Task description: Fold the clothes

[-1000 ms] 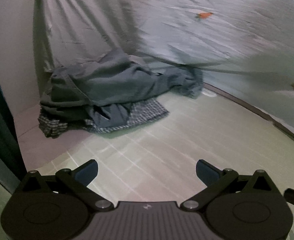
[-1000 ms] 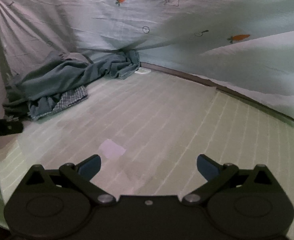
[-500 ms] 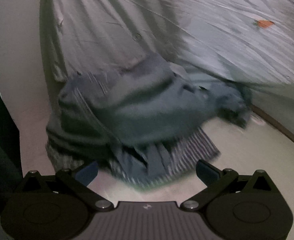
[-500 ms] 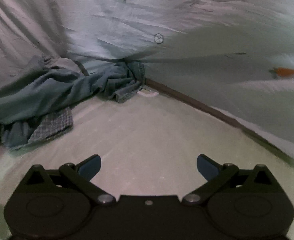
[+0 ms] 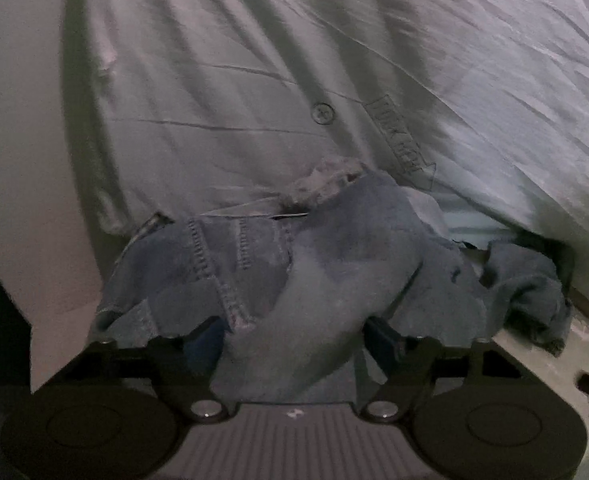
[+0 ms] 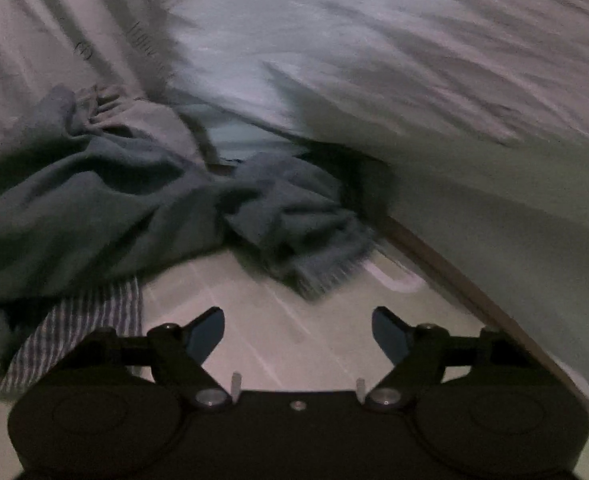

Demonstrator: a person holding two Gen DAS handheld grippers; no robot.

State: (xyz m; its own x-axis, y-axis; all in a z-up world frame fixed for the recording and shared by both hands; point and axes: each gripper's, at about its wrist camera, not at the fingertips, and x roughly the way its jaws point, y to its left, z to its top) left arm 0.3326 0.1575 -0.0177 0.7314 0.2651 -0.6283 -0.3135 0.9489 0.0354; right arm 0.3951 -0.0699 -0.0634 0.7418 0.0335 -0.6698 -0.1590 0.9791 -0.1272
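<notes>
left gripper (image 5: 294,336): pushed into the clothes pile, its two fingers spread wide, with a fold of blue-grey cloth lying between them and over the gripper body; the jaws are not pinched on it.
right gripper (image 6: 297,336): fingers spread apart, gripping nothing, hovering over bare mat just short of the pile's frayed end.
blue-grey garment (image 5: 334,264): crumpled heap on the mat, at the foot of the hanging sheet; stitched seams show on its left part, and a frayed edge sticks up at the top. in the right wrist view it (image 6: 94,208) fills the left side and trails to a rumpled end near the middle.
striped cloth (image 6: 82,332): under the blue-grey garment, its edge poking out on the left, just beside the right gripper's left finger.
mat (image 6: 294,300): pale, with faint lines, bearing the pile.
sheet (image 5: 254,80): pale, creased, hanging behind the pile, printed with a small circle mark and a boxed arrow label; the lettering is too blurred to read.
wooden strip (image 6: 454,276): runs along the mat's right edge, below the sheet.
</notes>
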